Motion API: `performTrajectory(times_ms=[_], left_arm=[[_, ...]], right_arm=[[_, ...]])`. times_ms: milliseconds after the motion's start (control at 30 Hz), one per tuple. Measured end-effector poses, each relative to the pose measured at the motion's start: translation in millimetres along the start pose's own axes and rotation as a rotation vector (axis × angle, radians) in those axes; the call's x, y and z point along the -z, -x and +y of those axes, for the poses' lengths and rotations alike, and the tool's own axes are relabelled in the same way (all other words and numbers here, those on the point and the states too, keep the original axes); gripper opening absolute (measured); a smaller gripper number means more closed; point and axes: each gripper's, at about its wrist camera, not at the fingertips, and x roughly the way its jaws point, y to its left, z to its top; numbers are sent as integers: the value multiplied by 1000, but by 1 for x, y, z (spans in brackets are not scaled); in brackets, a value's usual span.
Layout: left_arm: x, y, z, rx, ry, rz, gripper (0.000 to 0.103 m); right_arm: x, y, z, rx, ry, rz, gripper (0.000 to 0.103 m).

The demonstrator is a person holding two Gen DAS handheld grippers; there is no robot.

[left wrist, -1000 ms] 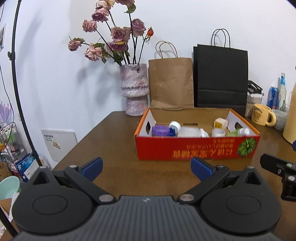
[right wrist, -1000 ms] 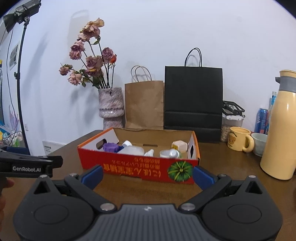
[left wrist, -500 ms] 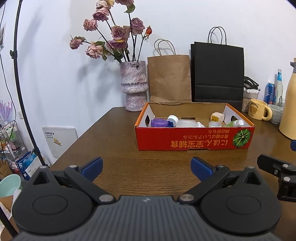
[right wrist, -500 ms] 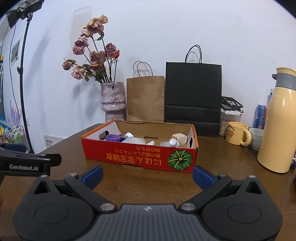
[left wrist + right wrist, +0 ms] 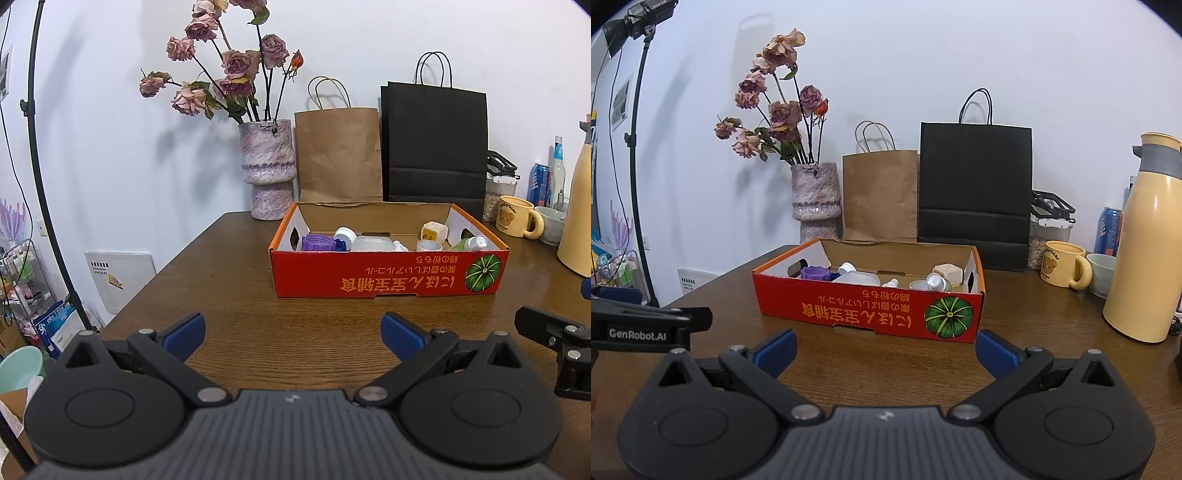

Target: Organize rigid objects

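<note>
The left gripper (image 5: 291, 328) hung over the bare brown table (image 5: 229, 295) with its blue fingers (image 5: 184, 330) spread wide and nothing between them. Far to its left, off the table edge, stood a black stand (image 5: 44, 184) and a mint bowl (image 5: 18, 369) down low. Ahead and left of it a mottled vase (image 5: 267, 166) held dried roses (image 5: 229, 70) against the wall. Straight ahead, slightly right, sat the red box (image 5: 388, 275), well apart from the fingertips, and in it lay the small rigid items: a purple cap (image 5: 316, 242) at the left end, a clear bottle (image 5: 371, 243) beside it, a white cup (image 5: 428, 245), a cream cube (image 5: 434, 232) behind that, and what looked like a green bottle (image 5: 469, 243) at the right end, though the box wall hid most of it. Behind the box leaned a brown bag (image 5: 338, 155) and a black bag (image 5: 436, 144). The right gripper (image 5: 884, 349) was likewise released and empty, its fingers (image 5: 995, 352) wide apart just short of the box (image 5: 868, 314), whose near right corner lay almost between them. Further right stood a yellow mug (image 5: 1062, 264), a pale bowl (image 5: 1102, 269) and a tall cream flask (image 5: 1145, 240).
</note>
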Motion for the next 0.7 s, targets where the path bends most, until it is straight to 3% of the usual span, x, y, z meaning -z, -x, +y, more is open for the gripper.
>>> performTrajectory(times_ms=[700], left_arm=[[0, -1, 1, 5, 8, -1, 103]], right_arm=[[5, -4, 1, -2, 2, 9, 103]])
